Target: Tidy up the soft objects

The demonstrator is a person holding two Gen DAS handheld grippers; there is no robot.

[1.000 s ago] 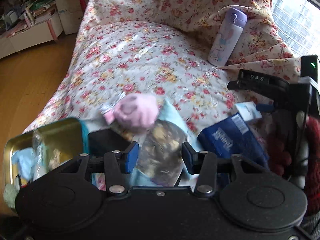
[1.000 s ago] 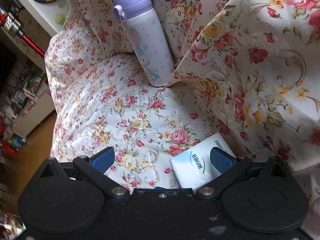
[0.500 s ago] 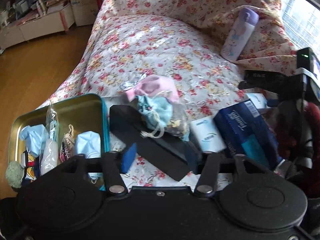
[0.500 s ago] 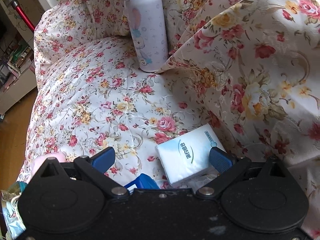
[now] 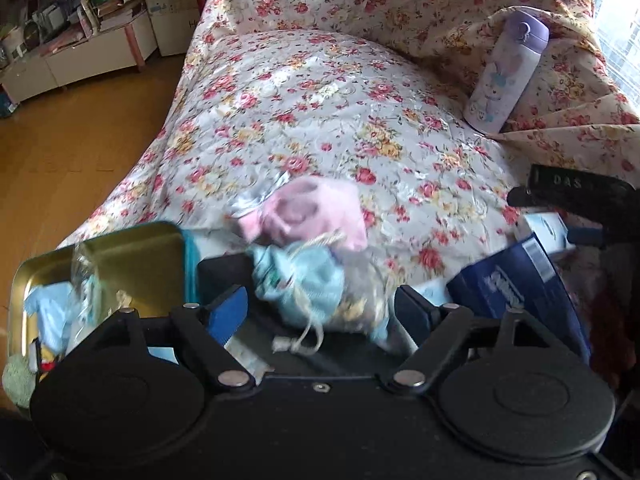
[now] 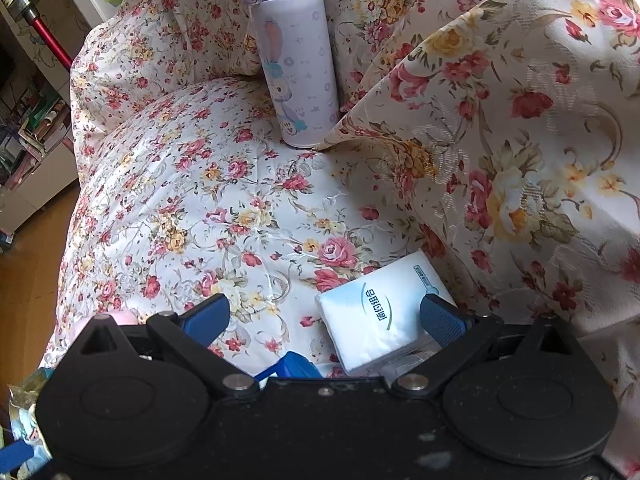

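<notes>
You're working over a floral-covered sofa [image 5: 320, 92]. Daylight is coming through the window [image 5: 616, 36] at right. Wooden floor [image 5: 76, 136] and cluttered low shelves [image 5: 76, 52] are showing left.

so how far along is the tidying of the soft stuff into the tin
Partly done: the gold tin already holds a few soft items. The left gripper, jaws just widened, frames the blue drawstring pouch without pressing it. The pink pouch and white tissue pack remain on the sofa.

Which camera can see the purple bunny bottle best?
The right wrist view shows the purple bunny bottle best: it is big and sharp there, so you can see the bunny picture and the lid. In the left wrist view the same bottle is small, far off near the edge, leaning on the flowery cloth.
</notes>
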